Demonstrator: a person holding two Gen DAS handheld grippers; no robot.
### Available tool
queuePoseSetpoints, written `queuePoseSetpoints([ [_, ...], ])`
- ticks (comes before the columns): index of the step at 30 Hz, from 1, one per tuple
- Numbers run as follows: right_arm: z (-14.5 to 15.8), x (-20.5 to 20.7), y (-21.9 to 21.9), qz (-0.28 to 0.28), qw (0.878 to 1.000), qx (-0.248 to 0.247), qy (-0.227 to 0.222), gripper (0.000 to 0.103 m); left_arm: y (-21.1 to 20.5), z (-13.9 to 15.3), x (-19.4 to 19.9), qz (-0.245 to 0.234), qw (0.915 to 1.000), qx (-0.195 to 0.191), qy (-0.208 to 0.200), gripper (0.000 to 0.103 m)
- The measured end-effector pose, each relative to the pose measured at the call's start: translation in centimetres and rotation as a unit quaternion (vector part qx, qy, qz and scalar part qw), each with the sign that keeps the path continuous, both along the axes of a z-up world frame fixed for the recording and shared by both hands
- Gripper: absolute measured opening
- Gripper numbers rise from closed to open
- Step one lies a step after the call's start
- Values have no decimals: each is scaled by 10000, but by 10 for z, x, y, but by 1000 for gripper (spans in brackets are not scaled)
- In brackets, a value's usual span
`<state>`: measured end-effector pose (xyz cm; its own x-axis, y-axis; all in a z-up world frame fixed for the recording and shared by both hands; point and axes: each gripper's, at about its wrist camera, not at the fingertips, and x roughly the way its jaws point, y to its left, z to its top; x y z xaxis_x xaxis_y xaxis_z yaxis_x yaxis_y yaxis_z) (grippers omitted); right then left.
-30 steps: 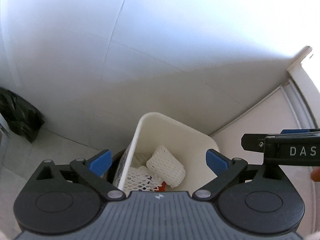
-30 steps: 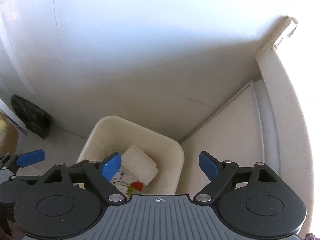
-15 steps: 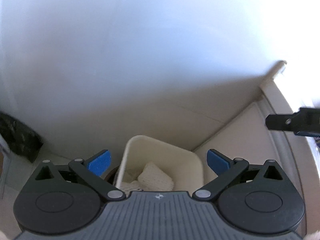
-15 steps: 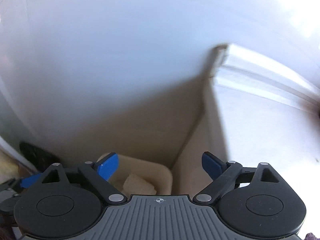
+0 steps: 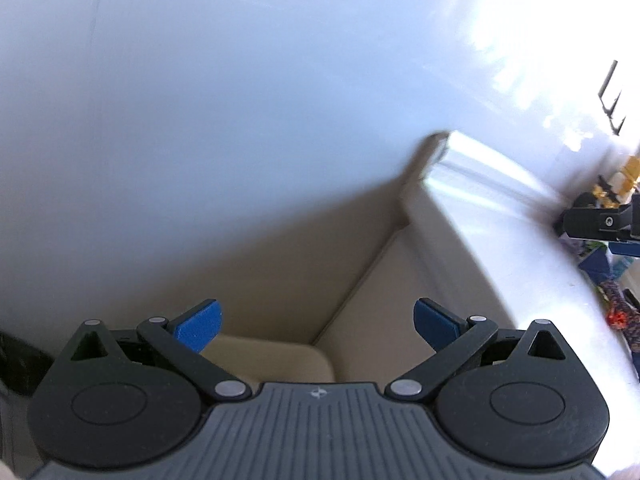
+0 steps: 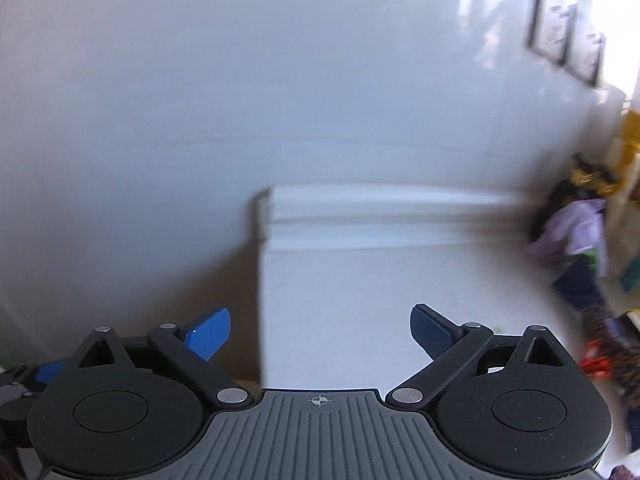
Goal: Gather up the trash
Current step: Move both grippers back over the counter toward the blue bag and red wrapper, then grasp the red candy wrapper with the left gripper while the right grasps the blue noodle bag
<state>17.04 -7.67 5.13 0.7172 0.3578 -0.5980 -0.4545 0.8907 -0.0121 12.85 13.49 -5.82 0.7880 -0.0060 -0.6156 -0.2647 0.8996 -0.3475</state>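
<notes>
My left gripper point(image 5: 316, 322) is open and empty, raised above the cream trash bin point(image 5: 276, 362), of which only the far rim shows between the blue fingertips. My right gripper point(image 6: 320, 330) is open and empty, facing the white table's corner point(image 6: 360, 280). The right gripper also shows at the right edge of the left wrist view point(image 5: 604, 228). The bin's contents are hidden. Blurred colourful items point(image 6: 580, 248) lie on the table at the right, with a small red piece point(image 6: 596, 360) nearer.
A white wall point(image 5: 240, 100) fills the background. The white table point(image 5: 500, 248) stands right of the bin. A dark bag point(image 5: 16, 364) lies at the far left. Framed pictures point(image 6: 568, 40) hang on the wall at the upper right.
Both grippers have lifted and swung right, away from the bin. The bin's foam nets have dropped out of view, and the table top with its items has come into view.
</notes>
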Motion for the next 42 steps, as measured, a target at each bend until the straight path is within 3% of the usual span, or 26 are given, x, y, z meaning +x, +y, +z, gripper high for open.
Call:
queuePoseSetpoints([
  [5, 0, 9, -31, -396, 9990, 76, -180, 102, -24, 21, 17, -333, 9990, 267, -153, 102],
  [10, 5, 19, -63, -669, 9972, 319, -53, 102, -52, 39, 35, -634, 9966, 444, -287, 102],
  [14, -2, 34, -78, -940, 9953, 194, -107, 102, -75, 48, 54, -850, 9938, 600, -400, 102],
  [18, -8, 43, -95, -1309, 9913, -50, -137, 102, -100, 56, 67, -1205, 9884, 804, -451, 102],
  [26, -16, 58, -146, -1796, 9835, 108, -173, 102, -156, 63, 107, -1918, 9711, 1266, -637, 102],
  [33, -28, 65, -210, -2496, 9678, 250, -207, 102, -195, 53, 140, -2645, 9582, 912, -593, 102],
  [35, -34, 66, -230, -2691, 9626, 290, -121, 102, -210, 48, 144, -2922, 9518, 748, -558, 97],
  [38, -43, 68, -258, -3004, 9523, 524, 113, 102, -236, 41, 147, -3432, 9358, 546, -598, 89],
  [42, -52, 68, -280, -3156, 9428, 1015, 343, 100, -272, 35, 147, -3989, 9128, 574, -665, 79],
])
